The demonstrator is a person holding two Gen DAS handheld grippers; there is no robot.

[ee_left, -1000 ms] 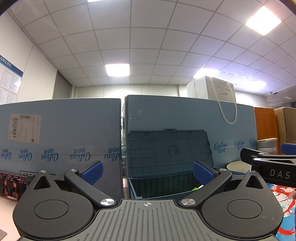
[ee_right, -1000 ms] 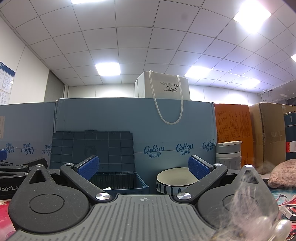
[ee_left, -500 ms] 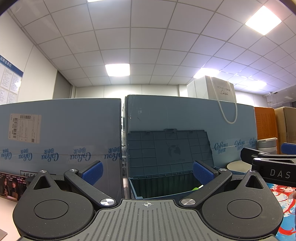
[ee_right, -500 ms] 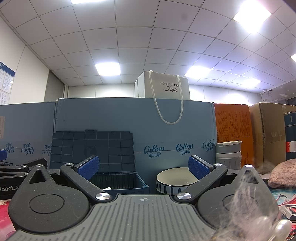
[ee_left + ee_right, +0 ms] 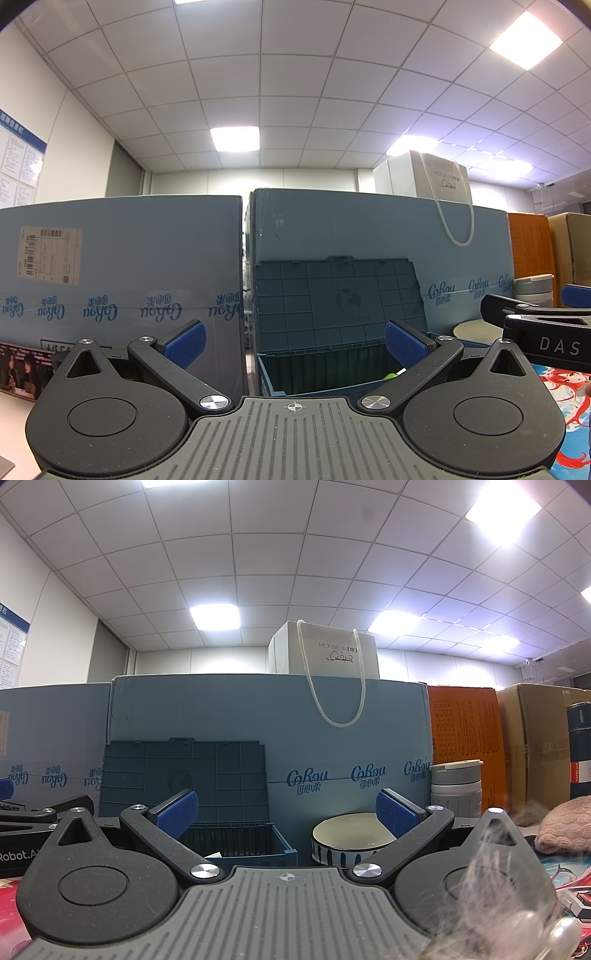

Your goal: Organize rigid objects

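Note:
A dark blue crate with its lid raised stands straight ahead of my left gripper, which is open and holds nothing. Something yellow-green shows inside the crate. In the right wrist view the same crate sits left of centre and a striped bowl stands beside it. My right gripper is open and empty, level with the bowl and short of it. A grey lidded cup and a dark blue flask stand to the right.
Tall blue cartons wall off the back, with a white paper bag on top. An orange box and a brown carton stand at the right. A pink knitted item and a printed mat lie nearby.

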